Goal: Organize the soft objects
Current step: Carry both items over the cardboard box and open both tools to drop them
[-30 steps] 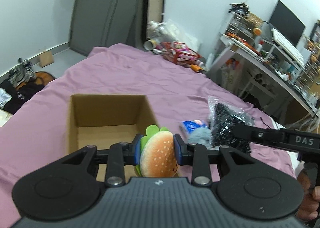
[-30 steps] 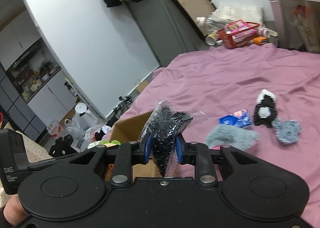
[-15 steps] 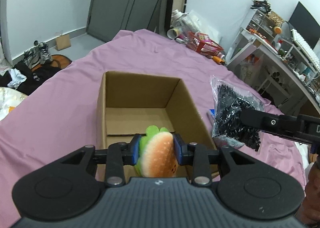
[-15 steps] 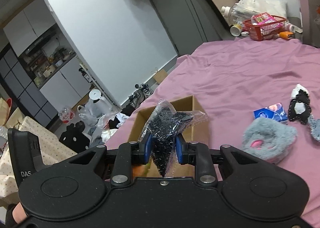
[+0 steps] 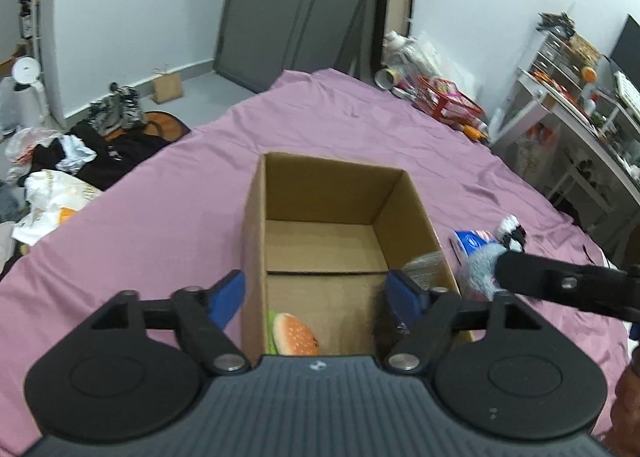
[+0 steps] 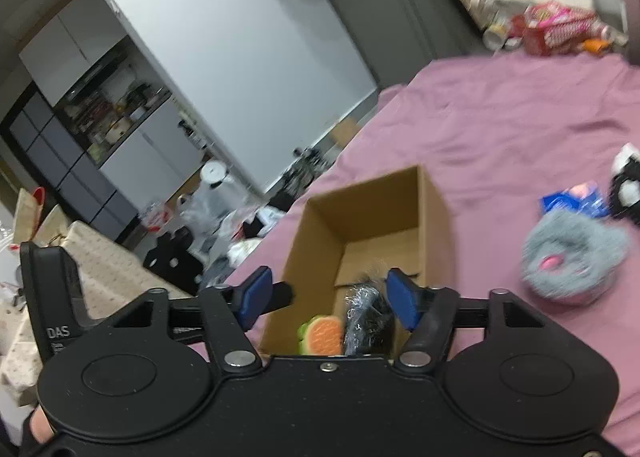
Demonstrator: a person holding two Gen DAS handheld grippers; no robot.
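Now both claws stand spread wide above the open brown cardboard box point(image 5: 332, 217) on the purple bedsheet point(image 5: 160, 209), each holding nothing. Between the blue pads of the left gripper point(image 5: 318, 297) the box floor shows, and the burger-shaped plush toy point(image 5: 294, 339) with its orange bun and green lettuce edge lies in the near left corner of the box, clear of the pads. Beside it, against the near right wall, sits the clear plastic bag of black pieces point(image 6: 366, 323); in the left wrist view only a dark, blurred part of it shows behind the right pad. The right gripper point(image 6: 328, 299) hangs over the same near end of the box, its pads apart on either side of the two items. Outside the box, on the sheet to its right, lie a fluffy grey plush point(image 6: 576, 257), a small blue packet point(image 5: 470, 243) and a black-and-white plush point(image 6: 626, 185), close together.
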